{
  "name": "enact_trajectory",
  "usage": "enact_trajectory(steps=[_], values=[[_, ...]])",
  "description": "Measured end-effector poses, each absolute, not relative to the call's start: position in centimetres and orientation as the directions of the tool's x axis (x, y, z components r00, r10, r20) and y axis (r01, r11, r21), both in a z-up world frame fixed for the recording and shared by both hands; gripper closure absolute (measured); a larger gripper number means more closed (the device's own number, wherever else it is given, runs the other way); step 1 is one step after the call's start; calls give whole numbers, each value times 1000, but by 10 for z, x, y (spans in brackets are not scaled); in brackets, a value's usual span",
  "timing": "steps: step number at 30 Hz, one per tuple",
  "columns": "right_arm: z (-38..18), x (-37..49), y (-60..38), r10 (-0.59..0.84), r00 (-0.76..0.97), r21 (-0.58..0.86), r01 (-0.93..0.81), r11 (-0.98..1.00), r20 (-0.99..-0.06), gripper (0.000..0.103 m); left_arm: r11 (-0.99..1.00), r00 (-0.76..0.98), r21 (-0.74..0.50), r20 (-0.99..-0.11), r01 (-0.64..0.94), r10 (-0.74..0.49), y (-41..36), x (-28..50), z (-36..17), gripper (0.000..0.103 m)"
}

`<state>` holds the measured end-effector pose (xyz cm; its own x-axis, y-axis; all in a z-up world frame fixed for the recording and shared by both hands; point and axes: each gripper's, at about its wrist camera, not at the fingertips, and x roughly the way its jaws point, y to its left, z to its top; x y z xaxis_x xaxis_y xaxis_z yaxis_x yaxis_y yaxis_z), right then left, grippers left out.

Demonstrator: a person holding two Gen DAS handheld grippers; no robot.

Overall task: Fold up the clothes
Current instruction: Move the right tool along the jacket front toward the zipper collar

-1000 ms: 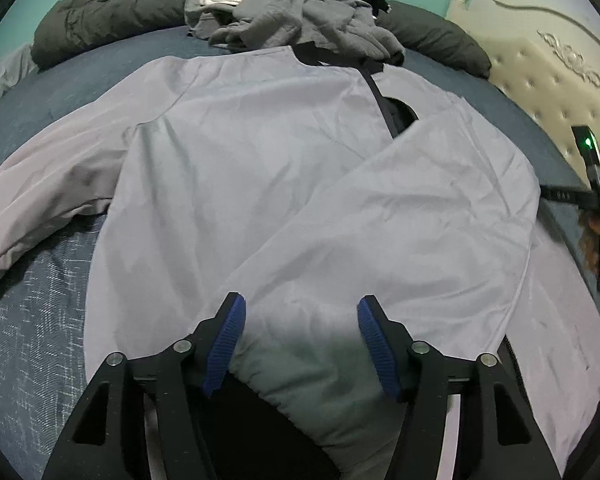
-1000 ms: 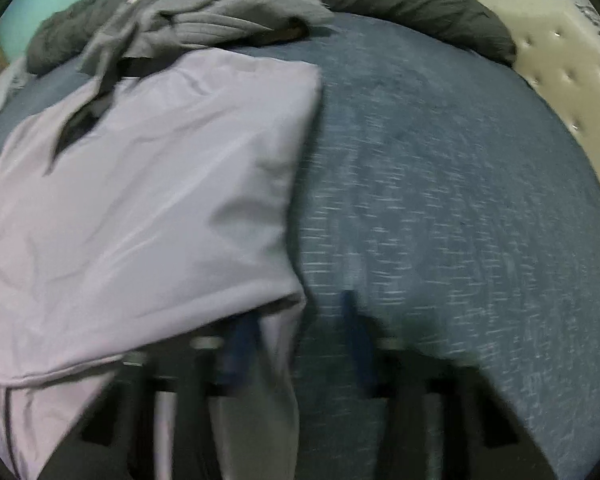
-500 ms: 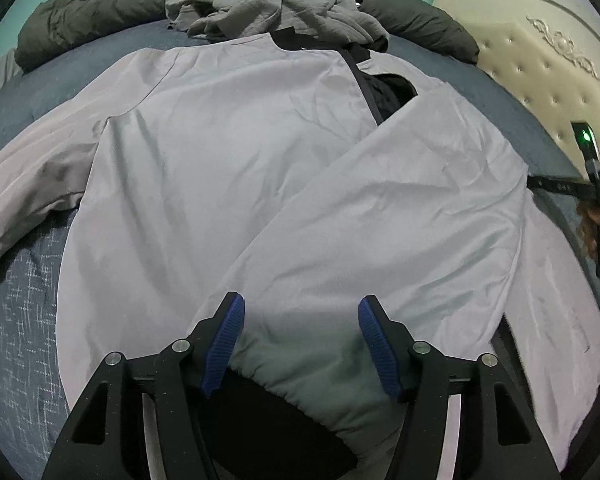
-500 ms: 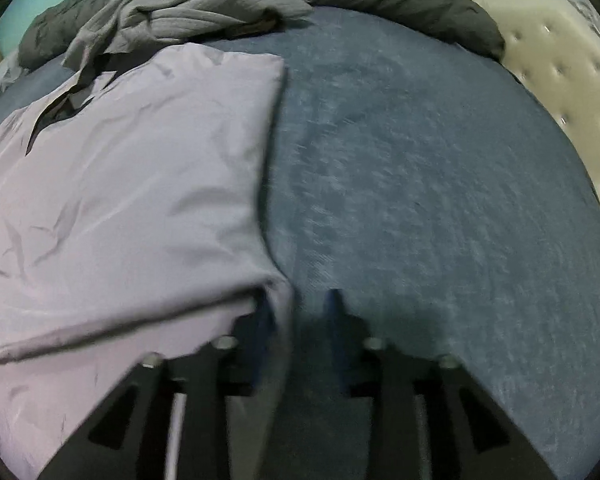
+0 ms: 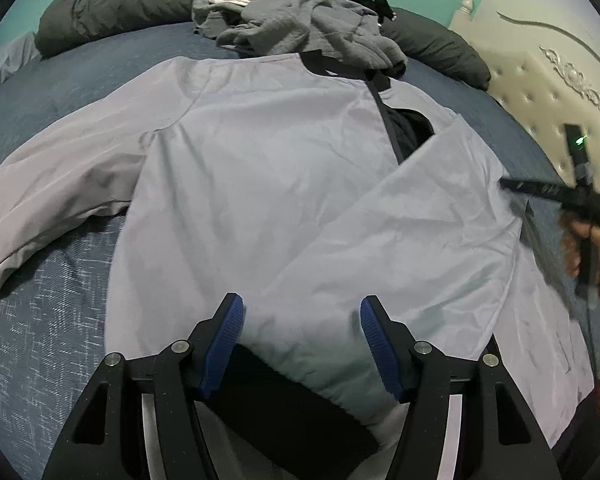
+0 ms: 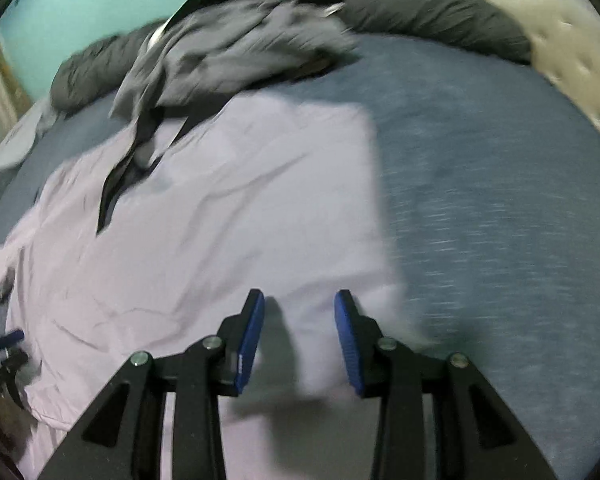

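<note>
I find no text, label, brand or number that I can read. At about three o'clock in my left wrist view, the right gripper (image 5: pixel 540 190) may carry faint markings, too blurred to read.

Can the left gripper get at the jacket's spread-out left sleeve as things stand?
Probably yes. The left gripper stands open over the jacket, and the sleeve lies flat on the bed with nothing on it.

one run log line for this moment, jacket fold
step: fold jacket | one sleeve folded across front, other spread out | left tool open over cuff | right tool open over jacket edge
</note>
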<state>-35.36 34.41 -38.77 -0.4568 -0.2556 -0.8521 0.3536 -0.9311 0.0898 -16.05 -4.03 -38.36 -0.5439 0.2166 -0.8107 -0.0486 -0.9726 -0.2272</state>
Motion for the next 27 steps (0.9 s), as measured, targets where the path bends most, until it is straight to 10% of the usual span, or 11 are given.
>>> enact_trajectory(steps=[27], values=[[-388,-379,227,-314,-476,163,331,-930,-822,70,-965,-577,-263,-787,-7,219,-75,-157,-371,36]])
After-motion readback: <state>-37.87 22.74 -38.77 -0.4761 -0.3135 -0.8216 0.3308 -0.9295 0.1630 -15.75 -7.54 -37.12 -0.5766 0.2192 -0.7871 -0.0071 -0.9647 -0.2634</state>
